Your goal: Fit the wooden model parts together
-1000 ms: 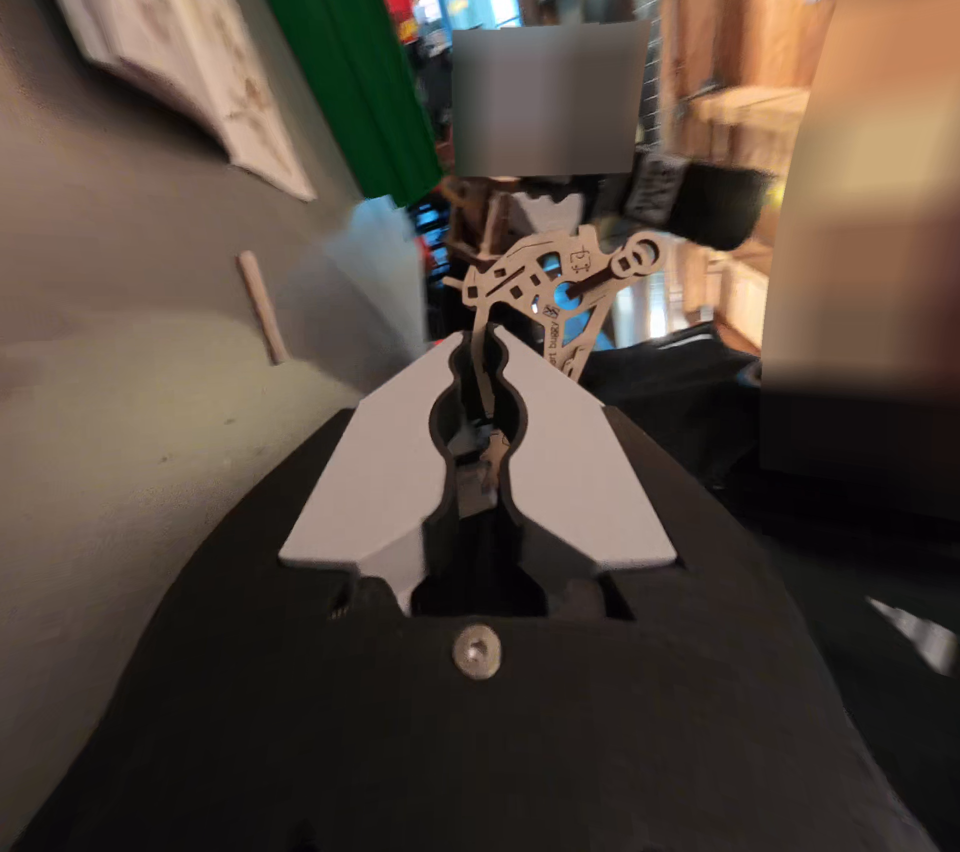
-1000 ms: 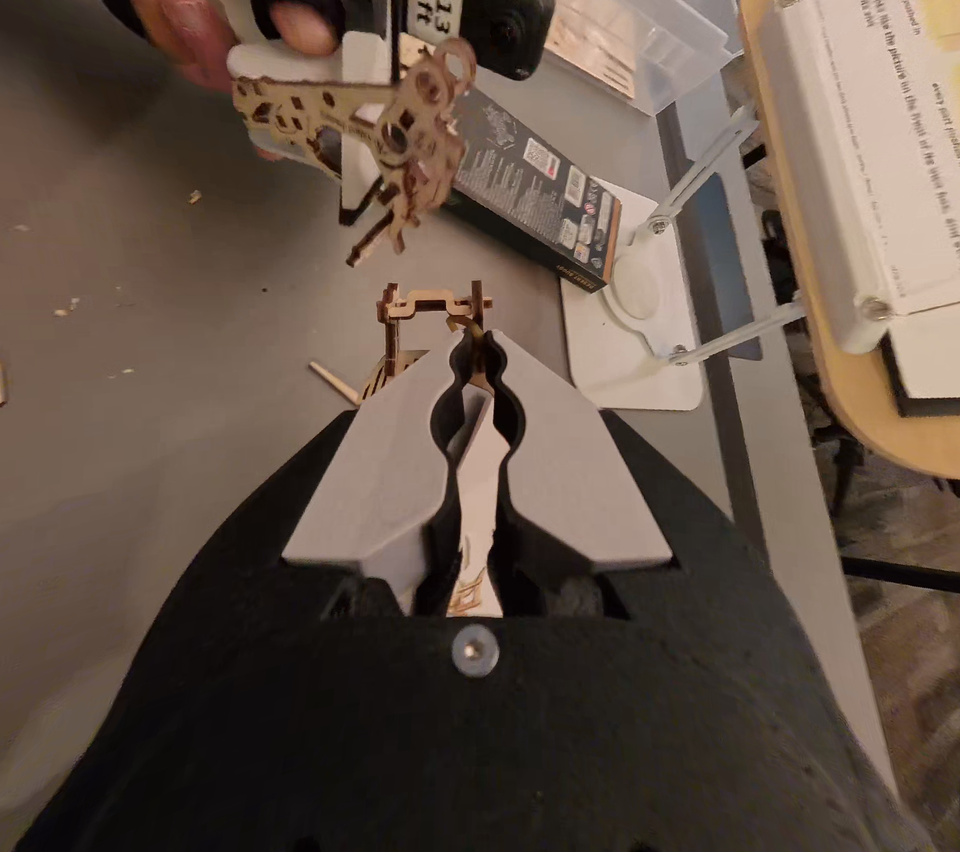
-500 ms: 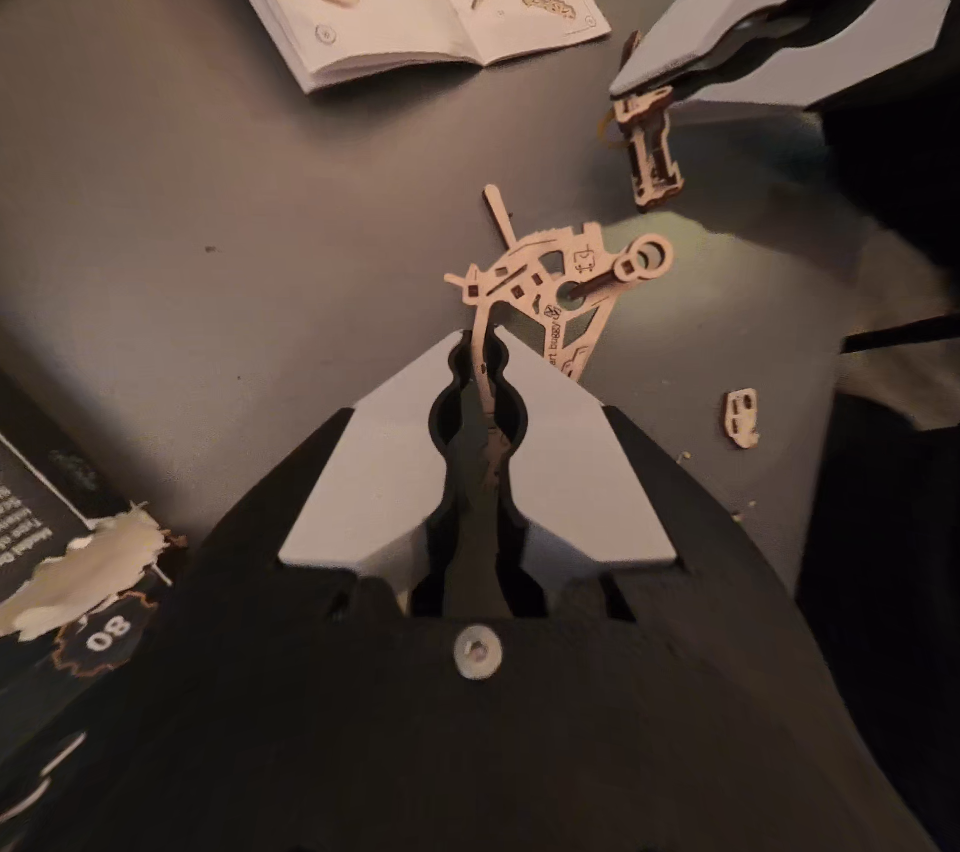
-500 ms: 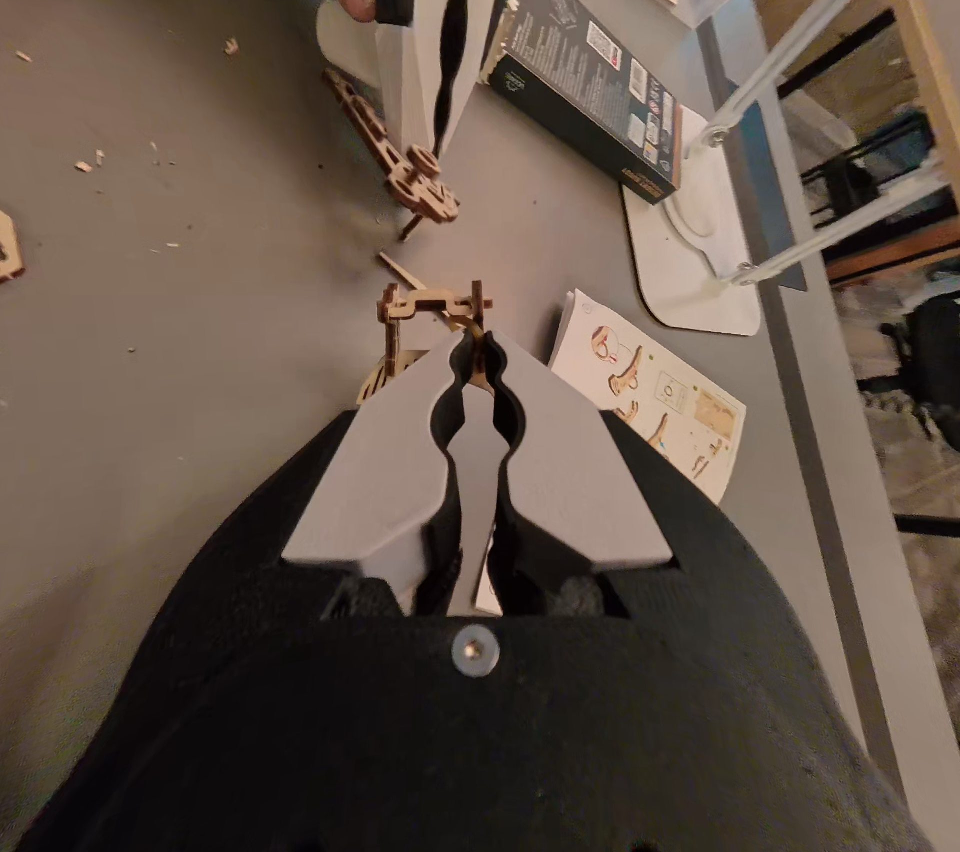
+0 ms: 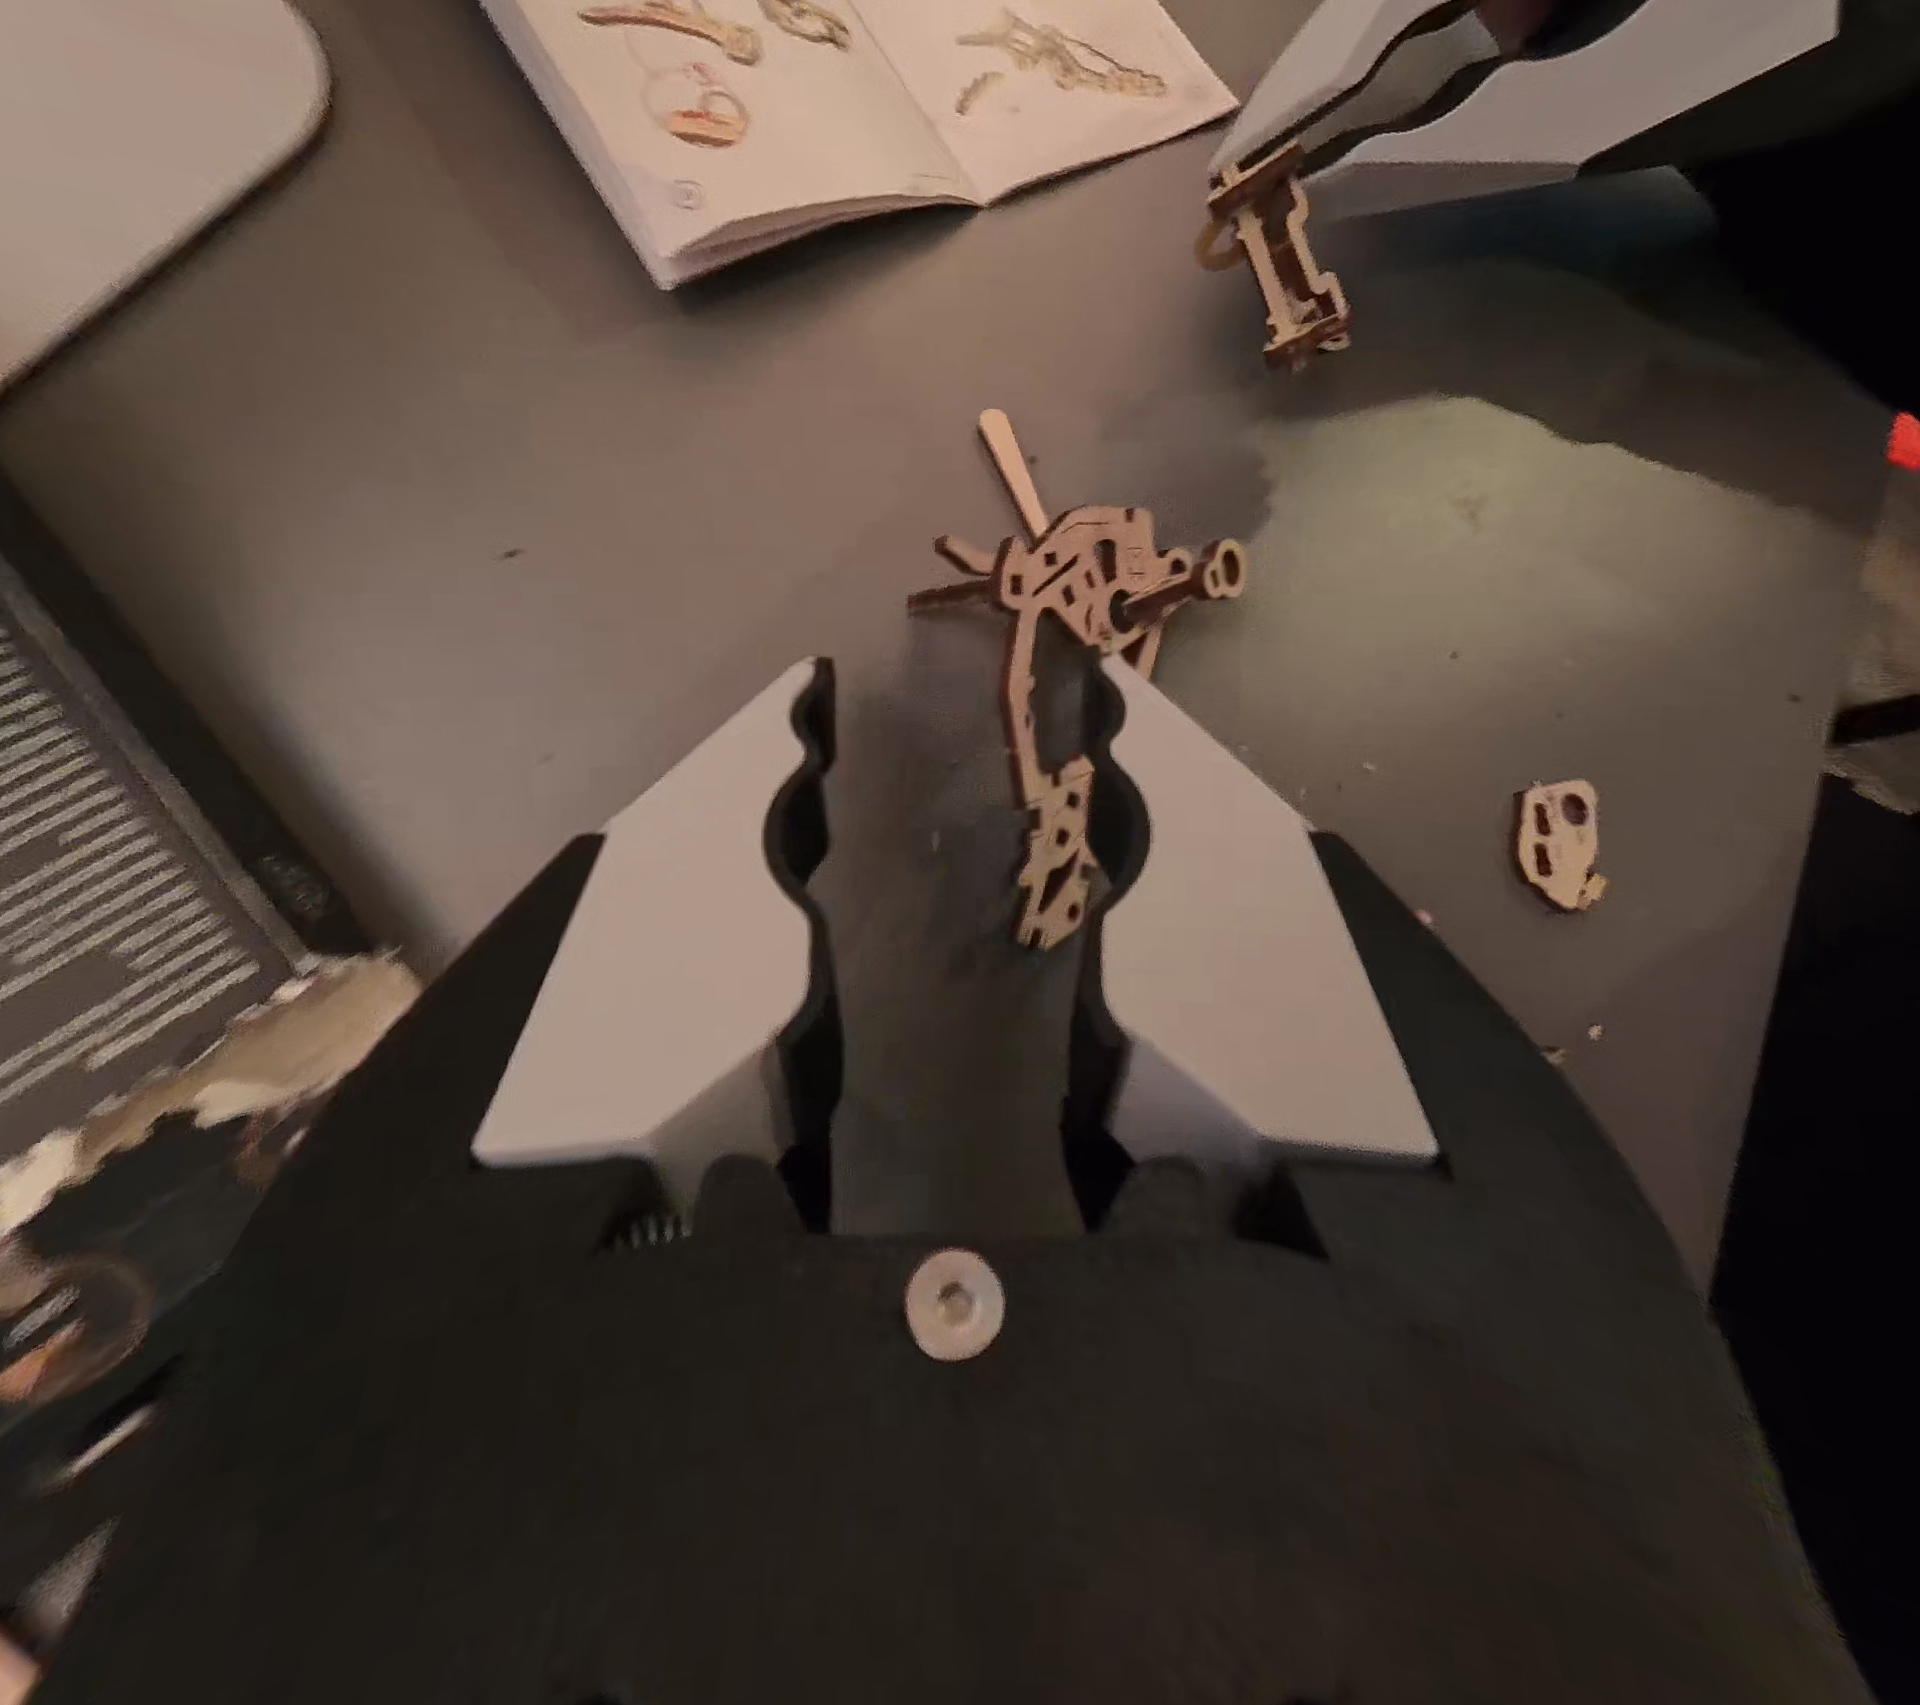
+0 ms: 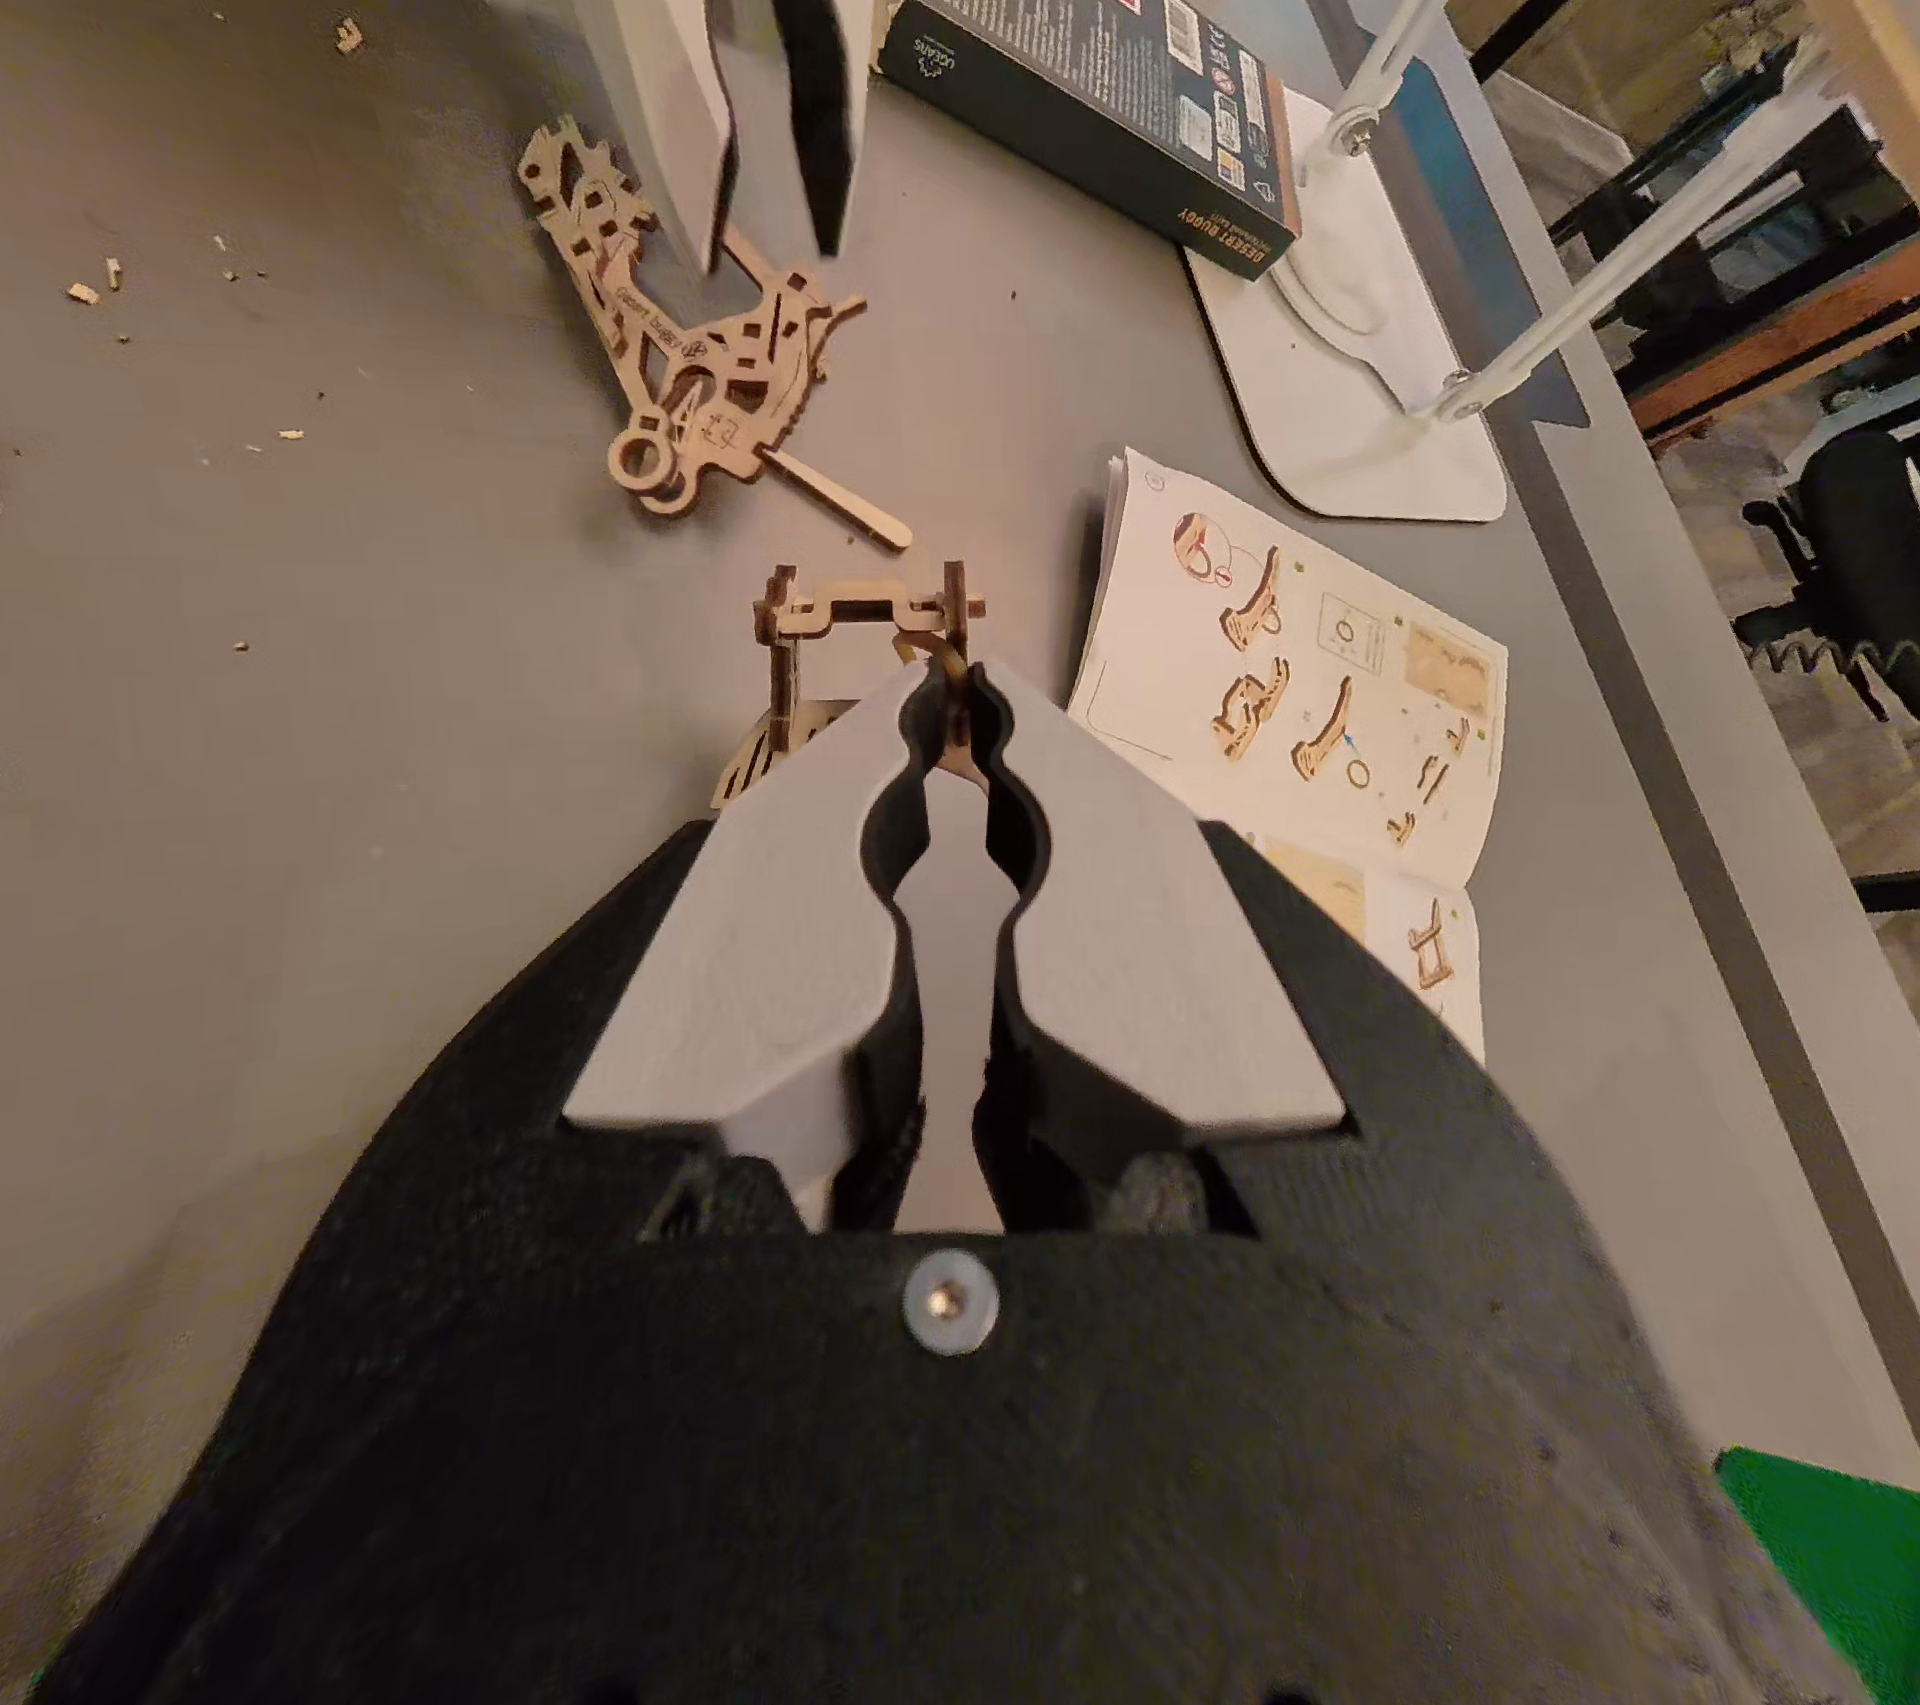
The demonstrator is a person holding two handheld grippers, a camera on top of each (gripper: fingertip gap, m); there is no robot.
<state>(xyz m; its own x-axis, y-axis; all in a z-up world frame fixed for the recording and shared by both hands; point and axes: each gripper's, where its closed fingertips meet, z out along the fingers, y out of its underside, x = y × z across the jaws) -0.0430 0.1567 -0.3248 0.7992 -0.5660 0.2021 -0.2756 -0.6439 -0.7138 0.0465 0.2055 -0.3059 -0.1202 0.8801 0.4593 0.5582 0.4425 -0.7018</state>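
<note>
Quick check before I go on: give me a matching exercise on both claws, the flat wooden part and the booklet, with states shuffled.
Things:
1. left claw
2. right claw
3. flat wooden part
4. booklet

States:
A. clamped on the small wooden frame
B. fingers apart, gripping nothing
C. lying loose on the table
D. spread open at a page of drawings

Pairs: 1-B, 2-A, 3-C, 4-D

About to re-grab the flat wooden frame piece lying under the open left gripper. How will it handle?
The wooden frame piece is thin, with many cutouts, so probably light and stiff but liable to snap at its narrow struts. It lies flat on the grey table, so the left gripper fingers may struggle to get under an edge.
</note>
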